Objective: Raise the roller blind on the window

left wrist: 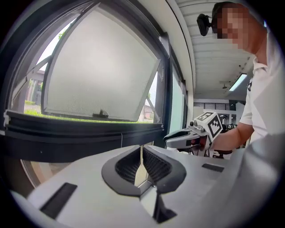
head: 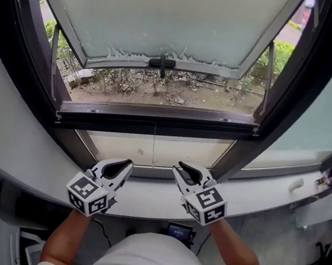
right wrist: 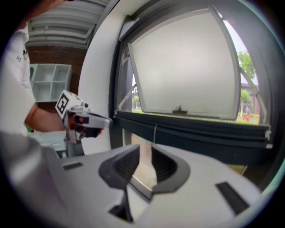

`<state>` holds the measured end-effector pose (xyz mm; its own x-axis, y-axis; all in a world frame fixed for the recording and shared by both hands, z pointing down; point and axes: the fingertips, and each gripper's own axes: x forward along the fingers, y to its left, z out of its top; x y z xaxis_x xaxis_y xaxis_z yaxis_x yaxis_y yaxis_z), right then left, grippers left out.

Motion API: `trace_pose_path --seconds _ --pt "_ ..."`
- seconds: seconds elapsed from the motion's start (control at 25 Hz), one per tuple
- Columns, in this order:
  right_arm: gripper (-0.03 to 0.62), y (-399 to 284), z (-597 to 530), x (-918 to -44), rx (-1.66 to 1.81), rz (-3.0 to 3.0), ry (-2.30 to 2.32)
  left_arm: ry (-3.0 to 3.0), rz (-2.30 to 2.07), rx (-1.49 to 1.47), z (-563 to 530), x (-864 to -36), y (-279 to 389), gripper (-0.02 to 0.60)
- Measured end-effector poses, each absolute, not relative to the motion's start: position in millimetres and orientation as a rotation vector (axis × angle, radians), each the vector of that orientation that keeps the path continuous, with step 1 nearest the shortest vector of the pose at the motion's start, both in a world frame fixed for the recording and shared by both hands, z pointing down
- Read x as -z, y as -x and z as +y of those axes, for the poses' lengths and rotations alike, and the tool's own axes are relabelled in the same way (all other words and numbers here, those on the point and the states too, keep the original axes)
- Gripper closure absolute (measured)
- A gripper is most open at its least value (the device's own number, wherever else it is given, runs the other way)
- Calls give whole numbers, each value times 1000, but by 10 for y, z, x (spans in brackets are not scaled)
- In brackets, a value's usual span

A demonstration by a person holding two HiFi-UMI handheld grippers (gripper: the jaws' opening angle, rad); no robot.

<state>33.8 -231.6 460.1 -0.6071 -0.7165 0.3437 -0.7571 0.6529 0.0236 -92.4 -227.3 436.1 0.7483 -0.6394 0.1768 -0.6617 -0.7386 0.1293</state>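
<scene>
- Roller blind's dark horizontal rail (head: 155, 123) is best lifted level from beneath.
- White left gripper (head: 127, 165) is seen pressed together, empty; white right gripper (head: 177, 169) slightly spread.

Frosted window (head: 168, 15) tilted outward; white sill (head: 266, 194); shrubs (head: 279, 53) outside

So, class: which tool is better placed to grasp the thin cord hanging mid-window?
Probably the right tool: its jaws stand apart and empty, ready to close on the cord; the left tool is shut. Both sit similarly close.
</scene>
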Motion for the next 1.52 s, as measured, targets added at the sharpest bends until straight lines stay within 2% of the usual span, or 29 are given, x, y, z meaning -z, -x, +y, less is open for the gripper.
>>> trace_pose_path --seconds 0.4,0.52,0.68,0.96,1.12,1.52 --pt "516 -304 -2907 -4361 30 -2459 -1131 -2904 -1210 -494 -2919 -4270 990 550" --pt "516 -293 -3058 -4358 97 -2406 -1134 -2916 -1248 -583 -3108 -4315 996 486" --pt "504 -288 -3246 -4379 199 -2322 -1119 -2965 -1256 -728 -3265 -4325 924 460" --pt "446 -276 -3465 -4615 545 -1997 -929 -3045 -1221 -1286 -3440 -4617 892 376" --pt "419 -294 -3590 -4713 696 -1831 -847 -3049 -1184 -1524 -3504 -4722 868 371" --pt "399 -281 -3682 -4844 804 -1672 -752 -2984 -1135 -1774 -3629 -4808 784 371"
